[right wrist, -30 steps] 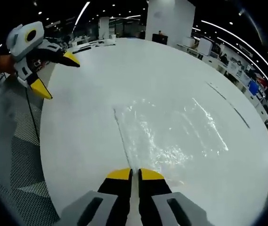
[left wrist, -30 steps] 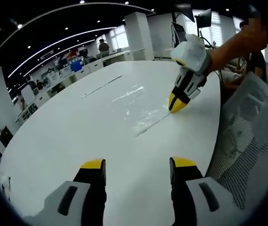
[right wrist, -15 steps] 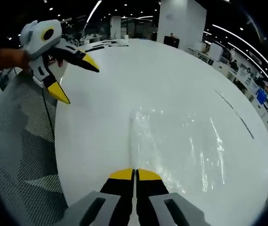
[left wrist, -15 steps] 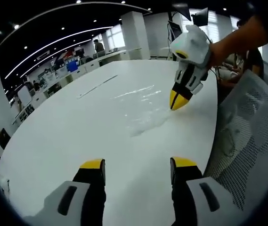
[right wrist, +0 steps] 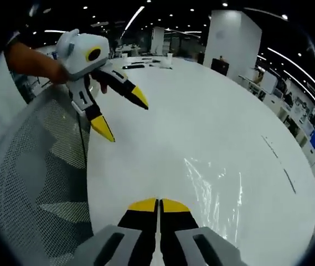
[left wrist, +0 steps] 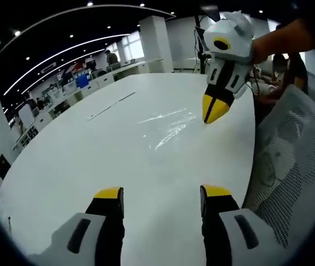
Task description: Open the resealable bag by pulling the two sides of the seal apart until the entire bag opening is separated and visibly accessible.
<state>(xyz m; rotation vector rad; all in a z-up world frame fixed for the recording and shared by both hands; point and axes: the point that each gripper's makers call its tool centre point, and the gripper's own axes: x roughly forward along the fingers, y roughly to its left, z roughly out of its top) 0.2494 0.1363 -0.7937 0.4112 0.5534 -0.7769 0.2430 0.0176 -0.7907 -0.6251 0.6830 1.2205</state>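
Observation:
A clear resealable bag (left wrist: pixel 165 128) lies on the white table (left wrist: pixel 91 166), visible mostly as glare; in the right gripper view the bag (right wrist: pixel 218 191) runs up from my own jaws. My right gripper (right wrist: pixel 158 206) is shut on the bag's near edge. In the left gripper view the right gripper (left wrist: pixel 214 111) hangs tilted above the table at the bag's right end, and that edge looks lifted. My left gripper (left wrist: pixel 163 194) is open and holds nothing, well short of the bag. The right gripper view shows the left gripper (right wrist: pixel 123 117) in a hand, jaws spread, off the bag.
A grey mesh chair back (left wrist: pixel 290 166) stands against the table's near edge; the chair (right wrist: pixel 41 177) also appears at the left of the right gripper view. Dark seams (right wrist: pixel 273 158) cross the tabletop beyond the bag. Desks and people are far behind.
The right gripper has risen and pulled back, taking the bag's edge with it, so the bag has slid and bunched. The left gripper has stayed open, and the two grippers are closer together.

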